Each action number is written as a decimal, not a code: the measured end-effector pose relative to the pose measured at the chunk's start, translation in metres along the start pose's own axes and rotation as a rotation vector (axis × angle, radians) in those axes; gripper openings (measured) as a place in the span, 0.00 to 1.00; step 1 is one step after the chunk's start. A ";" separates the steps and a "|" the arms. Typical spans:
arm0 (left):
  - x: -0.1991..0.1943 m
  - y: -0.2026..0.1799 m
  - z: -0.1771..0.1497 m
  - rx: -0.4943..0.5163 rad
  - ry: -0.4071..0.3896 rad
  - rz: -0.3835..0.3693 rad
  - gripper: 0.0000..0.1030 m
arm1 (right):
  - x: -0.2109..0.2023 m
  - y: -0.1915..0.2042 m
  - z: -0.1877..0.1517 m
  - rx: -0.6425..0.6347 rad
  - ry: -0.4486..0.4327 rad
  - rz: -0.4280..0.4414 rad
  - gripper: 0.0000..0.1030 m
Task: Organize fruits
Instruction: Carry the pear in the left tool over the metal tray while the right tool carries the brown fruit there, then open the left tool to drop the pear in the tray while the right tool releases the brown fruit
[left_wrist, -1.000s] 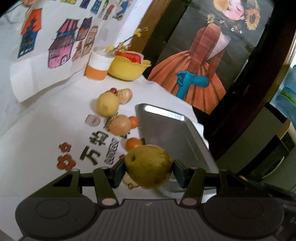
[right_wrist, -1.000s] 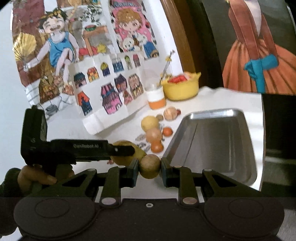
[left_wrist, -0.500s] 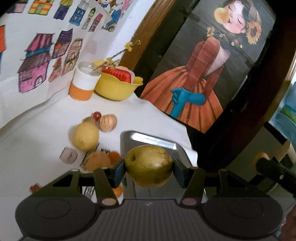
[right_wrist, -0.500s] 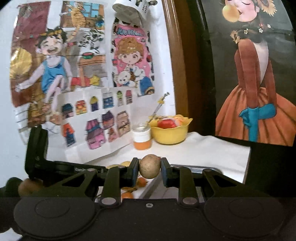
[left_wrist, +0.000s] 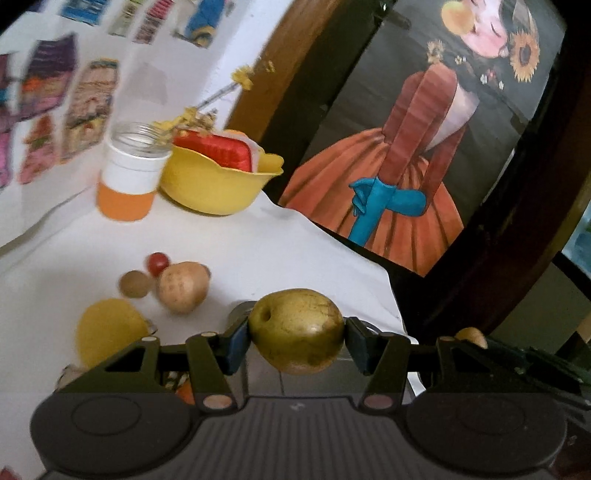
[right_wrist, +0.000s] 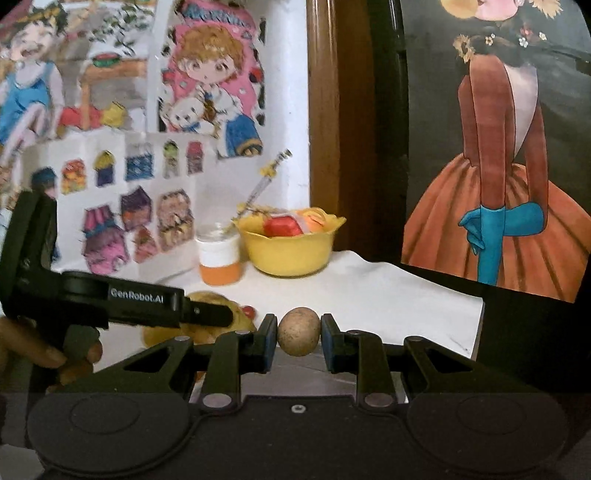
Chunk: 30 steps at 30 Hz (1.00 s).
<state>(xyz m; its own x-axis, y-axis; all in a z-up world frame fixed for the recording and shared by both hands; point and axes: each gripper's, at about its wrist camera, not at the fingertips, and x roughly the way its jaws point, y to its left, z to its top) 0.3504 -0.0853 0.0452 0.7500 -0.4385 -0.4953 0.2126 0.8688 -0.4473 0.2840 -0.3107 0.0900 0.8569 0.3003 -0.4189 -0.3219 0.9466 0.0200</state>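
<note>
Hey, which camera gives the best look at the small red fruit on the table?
The left wrist view. There the small red fruit lies unobstructed on the white cloth, behind a small brown fruit. In the right wrist view only a sliver of it shows, mostly hidden behind the left hand-held gripper.

Matt white cloth (left_wrist: 258, 251) covers the table; the yellow bowl (left_wrist: 214, 188) looks like smooth plastic; the jar (left_wrist: 129, 177) top seems glass.

left gripper (left_wrist: 297, 341) clamped (raised), right gripper (right_wrist: 299, 341) clamped
</note>
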 end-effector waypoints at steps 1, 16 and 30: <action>0.006 0.000 0.001 -0.002 0.009 -0.002 0.58 | 0.006 -0.003 -0.002 0.003 0.007 -0.004 0.27; 0.065 -0.003 0.000 0.053 0.096 0.017 0.58 | 0.080 -0.030 -0.027 0.109 0.149 0.026 0.27; 0.082 -0.003 -0.004 0.072 0.131 0.051 0.58 | 0.096 -0.037 -0.038 0.141 0.191 0.033 0.28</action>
<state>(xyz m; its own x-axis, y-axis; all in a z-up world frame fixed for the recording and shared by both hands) 0.4084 -0.1251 0.0030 0.6737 -0.4159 -0.6109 0.2245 0.9028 -0.3669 0.3628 -0.3215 0.0146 0.7508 0.3161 -0.5800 -0.2776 0.9477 0.1572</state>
